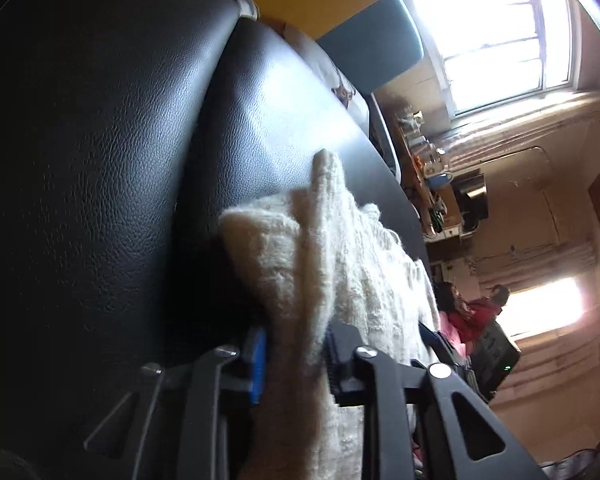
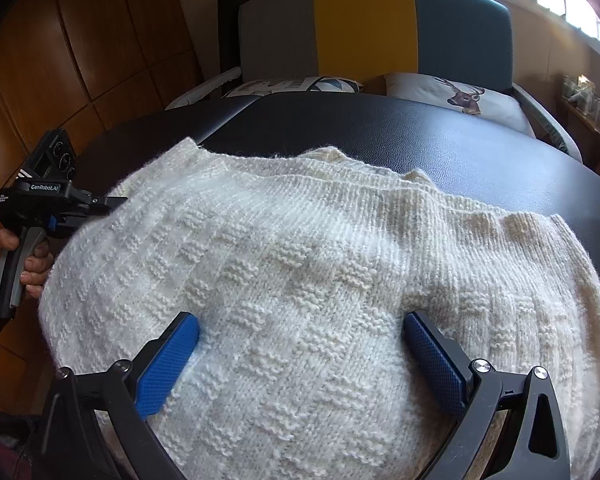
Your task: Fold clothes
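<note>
A white knit sweater (image 2: 300, 280) lies spread over the near part of the black padded surface (image 2: 480, 148), its hem toward the far edge. The right gripper (image 2: 300, 356) hovers just above the middle of the knit, fingers (image 2: 168, 360) spread wide with nothing between them. At the sweater's left edge, the left gripper (image 1: 296, 360), held in a hand (image 2: 32, 268), pinches a fold of the knit between its fingers (image 1: 258, 364).

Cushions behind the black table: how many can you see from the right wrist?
2: a patterned cushion left of centre and a deer-print cushion to its right, both on the sofa. More may be hidden.
</note>
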